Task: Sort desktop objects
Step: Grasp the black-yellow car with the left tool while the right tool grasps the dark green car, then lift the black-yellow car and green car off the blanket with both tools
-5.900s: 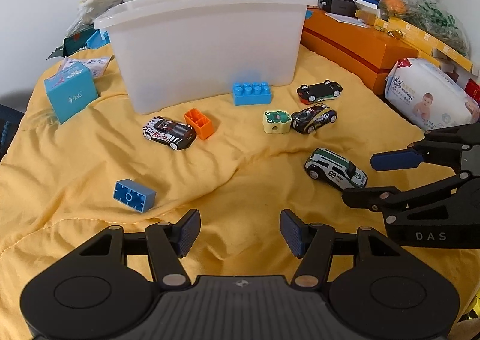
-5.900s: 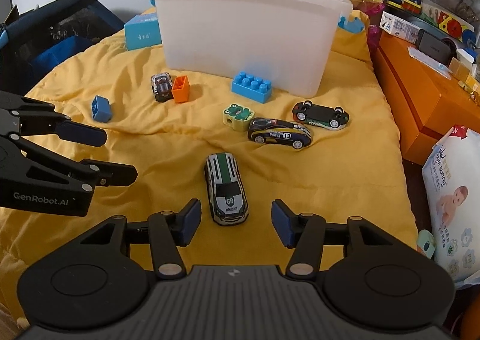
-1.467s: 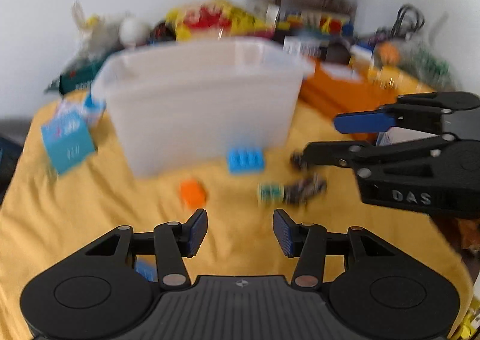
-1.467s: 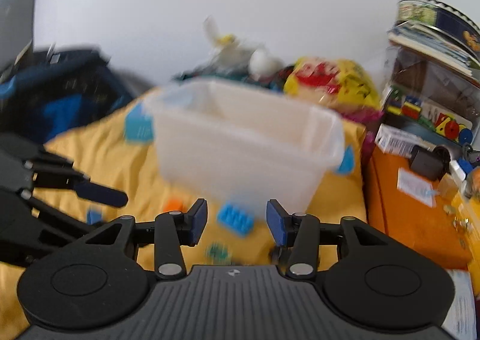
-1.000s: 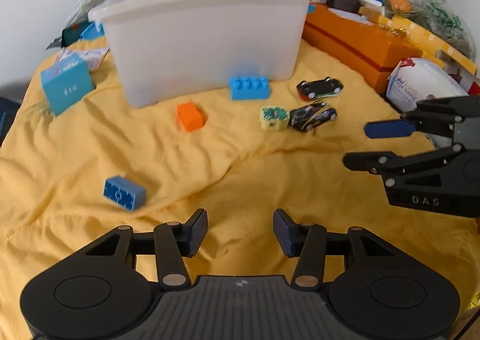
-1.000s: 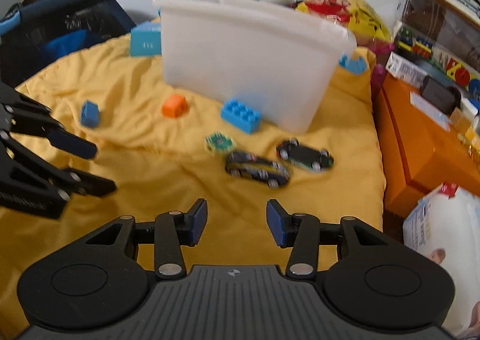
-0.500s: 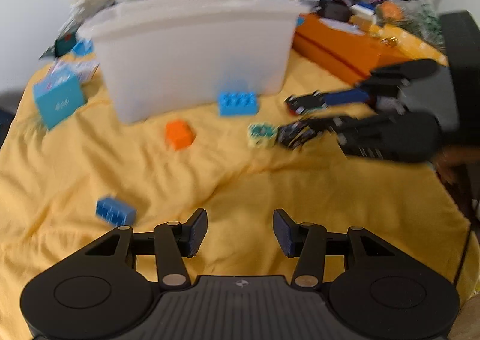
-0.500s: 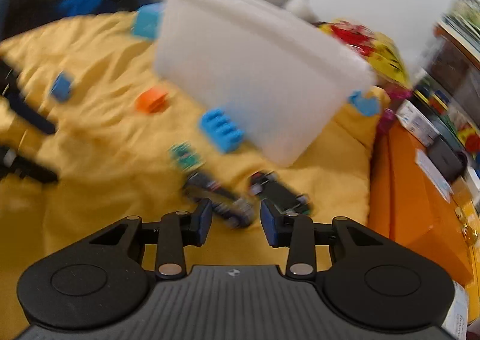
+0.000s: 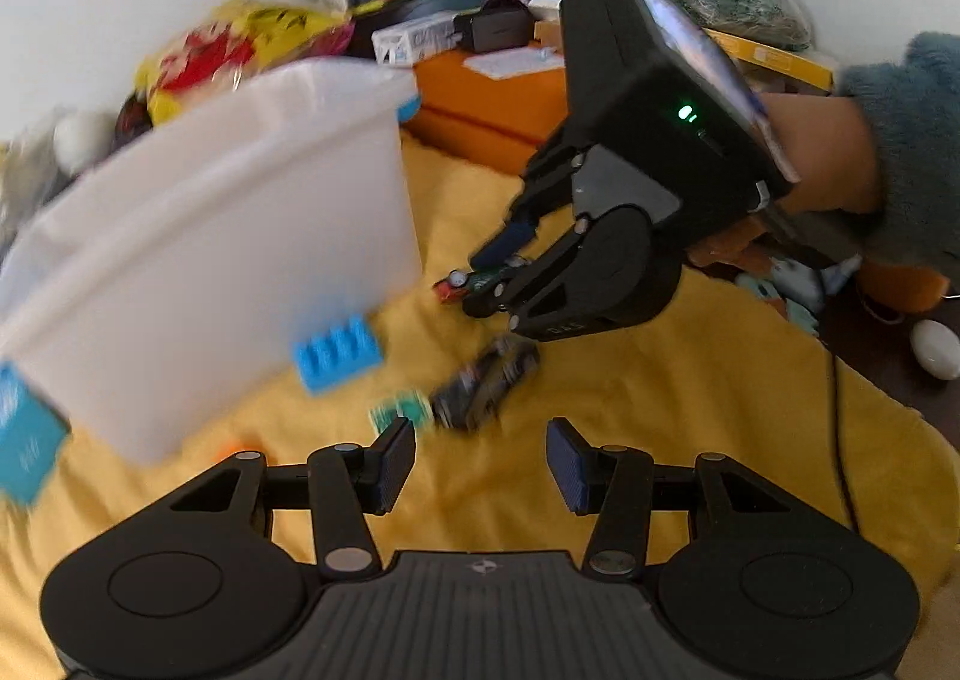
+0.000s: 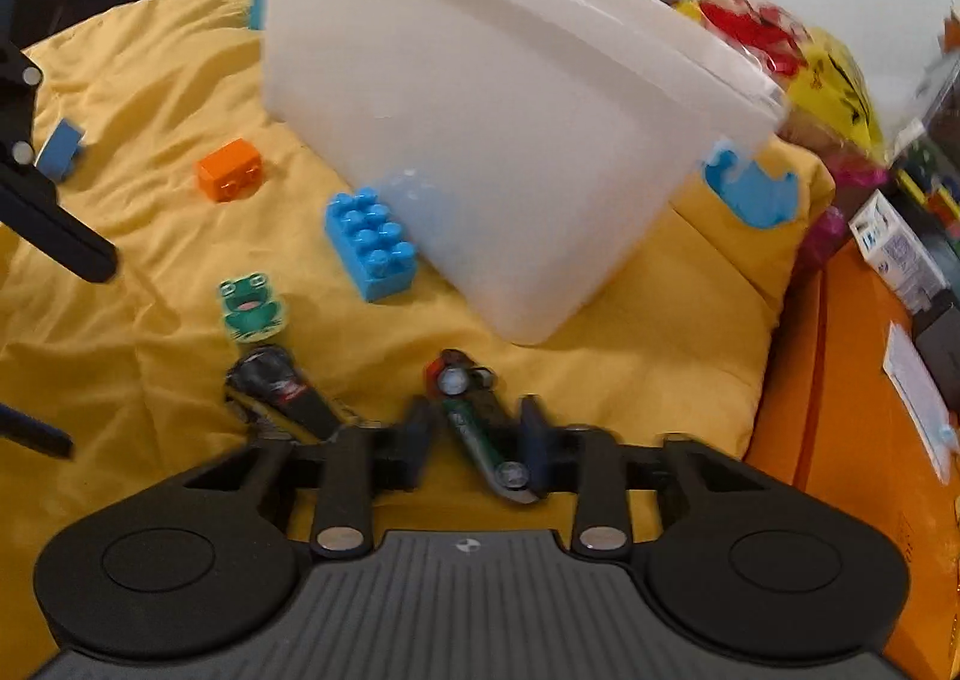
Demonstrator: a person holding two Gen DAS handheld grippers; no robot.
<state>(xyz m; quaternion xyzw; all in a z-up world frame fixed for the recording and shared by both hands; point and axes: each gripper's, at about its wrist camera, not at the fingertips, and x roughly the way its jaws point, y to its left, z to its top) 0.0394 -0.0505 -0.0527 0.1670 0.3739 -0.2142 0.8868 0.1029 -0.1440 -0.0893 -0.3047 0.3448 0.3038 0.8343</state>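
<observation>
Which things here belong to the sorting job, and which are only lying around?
Job:
- white bin
- green toy car, right gripper closing around it
- dark toy car
- blue brick
- orange brick
- frog toy

Lying around:
- orange box
- yellow bag

Bright, even daylight, but we're fighting motion blur in both views

We get soft light with hardly any shadows on the yellow blanket (image 10: 150, 80); the white bin (image 9: 198, 260) smears badly in the left view, the blue brick (image 9: 336, 353) too. Right view is sharper, though its fingertips (image 10: 414, 440) blur. Fisheye bends the edges, corners go dark, and a glare streak sits on the right gripper (image 9: 489, 275) housing.
</observation>
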